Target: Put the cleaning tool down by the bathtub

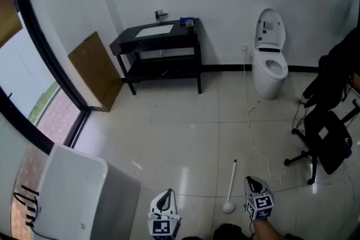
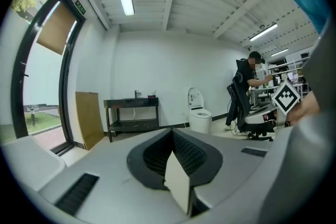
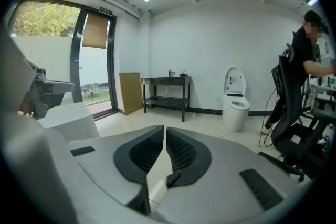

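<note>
Cleaning tool: long white stick with a round white head (image 1: 231, 185), lying flat on the floor, head towards the person, handle pointing away into the room.
Tool's place: just left of the right gripper and clear of it, with the left gripper further off on its other side; the tub is well apart to the left.
Right gripper (image 3: 164, 131): jaws parted by only a thin slit, nothing between them; in the head view it (image 1: 253, 180) hangs low beside the tool's head.
Left gripper (image 2: 172, 134): jaws closed tip to tip, holding nothing; seen from above (image 1: 167, 193) it sits between tub and tool.
Bathtub: white, rounded rectangular tub (image 1: 73, 188) at the lower left, beside the window.
Floor: glossy cream tiles (image 1: 185, 137) with faint joints; a thin white cable (image 1: 256, 132) trails across them from the wall.
Far wall: plain white, with a black skirting strip; against it a black two-shelf washstand with a white basin (image 1: 160, 45) and a white toilet with its lid up (image 1: 269, 62).
Left side: tall black-framed glazing (image 1: 34, 48); a brown board (image 1: 95, 70) leans by it.
Right side: black wheeled office chair (image 1: 323, 137).
</note>
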The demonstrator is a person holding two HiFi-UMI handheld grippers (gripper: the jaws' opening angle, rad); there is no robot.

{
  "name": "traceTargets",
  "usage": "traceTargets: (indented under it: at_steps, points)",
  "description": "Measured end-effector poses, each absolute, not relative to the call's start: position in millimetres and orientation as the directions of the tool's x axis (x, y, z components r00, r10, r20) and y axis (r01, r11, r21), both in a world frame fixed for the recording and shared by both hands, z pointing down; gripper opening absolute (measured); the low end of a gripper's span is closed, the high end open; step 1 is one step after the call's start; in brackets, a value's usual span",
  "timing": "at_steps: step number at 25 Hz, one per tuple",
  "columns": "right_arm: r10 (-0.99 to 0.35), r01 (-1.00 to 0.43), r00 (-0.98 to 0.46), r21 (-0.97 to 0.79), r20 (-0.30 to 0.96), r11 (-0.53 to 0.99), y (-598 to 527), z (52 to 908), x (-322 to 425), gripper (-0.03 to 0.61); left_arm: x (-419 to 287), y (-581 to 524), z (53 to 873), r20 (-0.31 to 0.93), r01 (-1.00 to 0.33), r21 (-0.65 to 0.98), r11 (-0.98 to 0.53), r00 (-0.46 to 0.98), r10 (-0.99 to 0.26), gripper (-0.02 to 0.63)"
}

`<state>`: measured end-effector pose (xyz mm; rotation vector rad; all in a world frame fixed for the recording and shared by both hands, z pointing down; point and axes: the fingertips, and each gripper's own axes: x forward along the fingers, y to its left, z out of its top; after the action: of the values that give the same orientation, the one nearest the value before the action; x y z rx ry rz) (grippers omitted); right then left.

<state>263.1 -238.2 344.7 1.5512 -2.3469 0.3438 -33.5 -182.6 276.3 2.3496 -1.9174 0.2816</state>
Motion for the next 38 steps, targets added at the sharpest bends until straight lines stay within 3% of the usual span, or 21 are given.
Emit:
traceTargets:
  at_steps: [16,21,30,38]
  points:
    - [-0.784,-0.902,-0.369,0.009,0.499,0.431,-300,731,250,0.078,-10,-255,656,0.258,-0.948,-0.043,-0.316,0.295,-0.920,0.000]
    - [-0.767,-0.919,-0.340,-0.019,0.544,0.394,-305,841,250,0.100,-17,-269,749,0.285,-0.957,-0.013,-0.289,0.274,-0.919,0.000]
    - [-0.723,-0.962,-0.239,-0.059,0.648,0.265,-328,992,286,0.100,24,-307,863,0.369,-0.936,-0.010,-0.352,0.324,-0.871,0.000]
    - [-0.580,-0.961,-0.227,-0.083,0.782,0.264,-310,1096,297,0.100,67,-311,884,0.387,-0.883,0.015,-0.470,0.438,-0.811,0.000]
